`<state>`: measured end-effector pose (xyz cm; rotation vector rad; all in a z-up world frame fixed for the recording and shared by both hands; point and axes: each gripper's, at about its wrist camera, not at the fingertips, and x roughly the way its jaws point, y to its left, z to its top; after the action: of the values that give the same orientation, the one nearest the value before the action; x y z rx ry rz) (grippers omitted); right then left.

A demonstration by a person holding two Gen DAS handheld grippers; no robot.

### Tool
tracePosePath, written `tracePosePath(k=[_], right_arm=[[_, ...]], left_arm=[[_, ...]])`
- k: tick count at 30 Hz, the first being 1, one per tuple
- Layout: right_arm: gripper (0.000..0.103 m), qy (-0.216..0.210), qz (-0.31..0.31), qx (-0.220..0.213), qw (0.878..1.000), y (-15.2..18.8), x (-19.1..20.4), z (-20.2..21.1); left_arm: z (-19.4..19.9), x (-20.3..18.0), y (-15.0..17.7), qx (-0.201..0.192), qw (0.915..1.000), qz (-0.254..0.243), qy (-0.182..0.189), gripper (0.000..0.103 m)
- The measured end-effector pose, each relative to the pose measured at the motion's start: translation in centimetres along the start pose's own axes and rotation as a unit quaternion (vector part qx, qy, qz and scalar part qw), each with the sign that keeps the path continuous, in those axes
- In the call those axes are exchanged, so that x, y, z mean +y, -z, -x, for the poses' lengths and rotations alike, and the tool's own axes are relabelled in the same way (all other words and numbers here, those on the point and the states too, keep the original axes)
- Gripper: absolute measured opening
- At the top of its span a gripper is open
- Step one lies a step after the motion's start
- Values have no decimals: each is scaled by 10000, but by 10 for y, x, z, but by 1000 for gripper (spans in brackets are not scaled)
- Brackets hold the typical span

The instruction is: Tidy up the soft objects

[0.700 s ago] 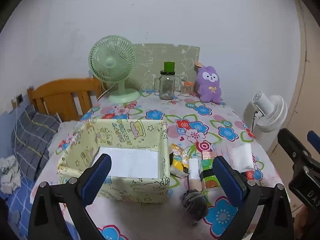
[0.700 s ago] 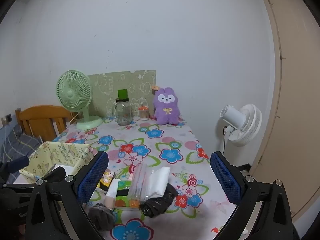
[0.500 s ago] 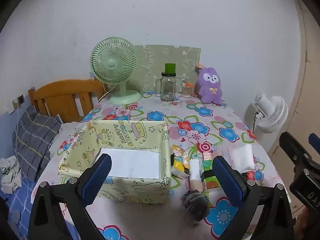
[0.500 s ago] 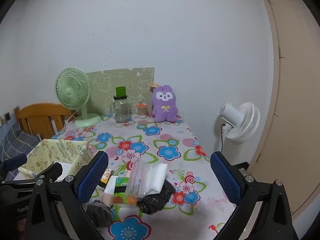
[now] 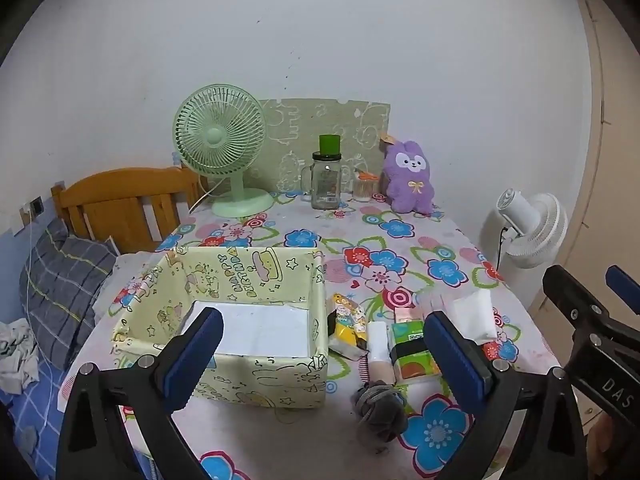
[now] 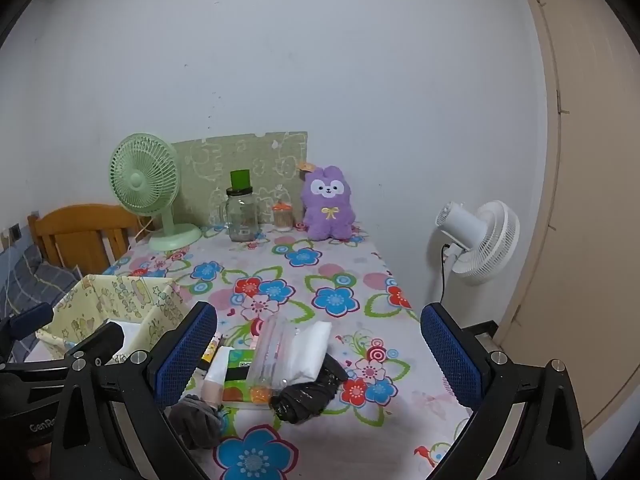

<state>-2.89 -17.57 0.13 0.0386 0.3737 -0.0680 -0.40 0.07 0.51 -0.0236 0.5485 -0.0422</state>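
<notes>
A yellow cartoon-print fabric box [image 5: 256, 376] [image 6: 132, 300] stands on the near left of the flowered table, with white paper on its floor. To its right lies a cluster: a grey balled sock [image 5: 378, 404] [image 6: 198, 420], a green tissue pack [image 5: 410, 354] [image 6: 238, 376], a white tube [image 5: 378, 346], a yellow packet [image 5: 348, 320], a white folded cloth [image 5: 474, 314] [image 6: 310, 346], a clear bag [image 6: 272, 354] and a black crumpled bag [image 6: 306, 394]. My left gripper [image 5: 320, 352] hovers open before the box. My right gripper [image 6: 320, 352] hovers open over the cluster. Both are empty.
At the table's far end stand a green desk fan [image 5: 224, 148], a glass jar with a green lid [image 5: 326, 178], a small jar [image 5: 364, 188] and a purple plush bunny [image 5: 410, 182]. A white floor fan [image 6: 484, 240] and a door lie right; a wooden headboard [image 5: 120, 196] and bed lie left.
Both grippers have tilted up and drawn back slightly, so the table items sit a little lower in each view. Both stay open and nothing on the table has moved.
</notes>
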Motion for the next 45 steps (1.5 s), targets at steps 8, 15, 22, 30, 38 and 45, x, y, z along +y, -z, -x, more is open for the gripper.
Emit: tracePosePath(k=[8,15,22,30,38,45], right_arm=[[103,43,11,-4,10000,0,0,1],[103,31,9,-3,10000,-1,0,2],[103,22,22,-4,10000,-1,1,2],[103,19,30,-39,10000,-1,3,3],[103,-17,20,-39,10000,-1,3,3],[103,-63,-34,-48,10000,0,3,4]], left_arm=[[-1,-9,6,-61,9999,-140,-8,101],[0,-13,10,-102,9998,-174,-18,101],[-1,-12,10,-111,9998,-191,-24,101],[-1,-11,11,-137,9997,-181,-18,101],[1,-13,10,-154,9997,-190,-32,101],[-1,-10,11,-106,9998,-136,-28,101]])
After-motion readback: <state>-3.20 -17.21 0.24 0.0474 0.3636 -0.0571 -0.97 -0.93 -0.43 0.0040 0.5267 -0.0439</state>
